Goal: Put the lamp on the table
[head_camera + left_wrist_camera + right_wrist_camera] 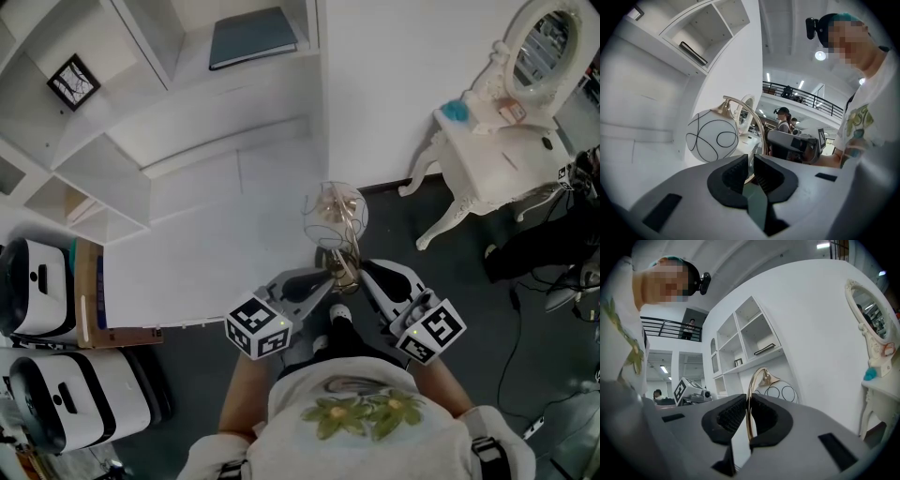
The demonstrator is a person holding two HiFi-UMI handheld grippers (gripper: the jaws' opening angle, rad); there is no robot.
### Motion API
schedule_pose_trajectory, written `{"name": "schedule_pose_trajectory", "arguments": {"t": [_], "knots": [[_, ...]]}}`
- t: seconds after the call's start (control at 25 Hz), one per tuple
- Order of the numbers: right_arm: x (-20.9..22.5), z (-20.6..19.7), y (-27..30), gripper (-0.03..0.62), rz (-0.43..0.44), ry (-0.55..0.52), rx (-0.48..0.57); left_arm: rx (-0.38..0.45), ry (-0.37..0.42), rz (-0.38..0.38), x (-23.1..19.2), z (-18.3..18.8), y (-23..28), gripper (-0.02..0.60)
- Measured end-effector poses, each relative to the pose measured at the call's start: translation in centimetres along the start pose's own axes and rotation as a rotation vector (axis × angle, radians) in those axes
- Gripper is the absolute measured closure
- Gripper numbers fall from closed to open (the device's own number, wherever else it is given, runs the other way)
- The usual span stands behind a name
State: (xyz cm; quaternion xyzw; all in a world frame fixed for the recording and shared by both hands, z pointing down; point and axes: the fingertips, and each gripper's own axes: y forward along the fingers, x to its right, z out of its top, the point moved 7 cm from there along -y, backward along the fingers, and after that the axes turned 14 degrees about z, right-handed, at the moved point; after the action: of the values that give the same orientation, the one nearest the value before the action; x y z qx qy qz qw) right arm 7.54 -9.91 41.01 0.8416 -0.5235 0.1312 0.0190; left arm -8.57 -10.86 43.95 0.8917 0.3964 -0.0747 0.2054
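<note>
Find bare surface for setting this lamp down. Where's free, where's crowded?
Free: the wide white desk top, from the shelf unit on its left to the wall corner on its right. Crowded: its left edge, by the brown board, and the small dressing table, taken by mirror and a teal item.

— Walls and floor?
— White wall (403, 84); dark floor (469, 309).
— Furniture?
— White shelf unit (103, 141) holding a framed picture (73, 81) and a dark folder (251, 37). White table (216, 244) beneath it. Ornate white dressing table (497, 159) with oval mirror (544, 42), against the wall.
— Light?
— Ceiling lights (820, 55); a railed balcony (801, 96) beyond.
</note>
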Motion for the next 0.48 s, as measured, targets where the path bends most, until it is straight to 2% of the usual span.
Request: {"name": "schedule_pose_trajectory", "arguments": {"t": [0.24, 0.48], "knots": [[-0.2, 0.4, -1.5, 0.560, -0.053, -0.028, 0.032, 0.010, -0.014, 0.016, 0.3, 0.0, -0.4, 0.525], [0.9, -0.5, -3.2, 0.560, -0.182, -0.028, -0.062, 0.008, -0.004, 0.024, 0.9, 0.0, -0.3, 0.525]]}}
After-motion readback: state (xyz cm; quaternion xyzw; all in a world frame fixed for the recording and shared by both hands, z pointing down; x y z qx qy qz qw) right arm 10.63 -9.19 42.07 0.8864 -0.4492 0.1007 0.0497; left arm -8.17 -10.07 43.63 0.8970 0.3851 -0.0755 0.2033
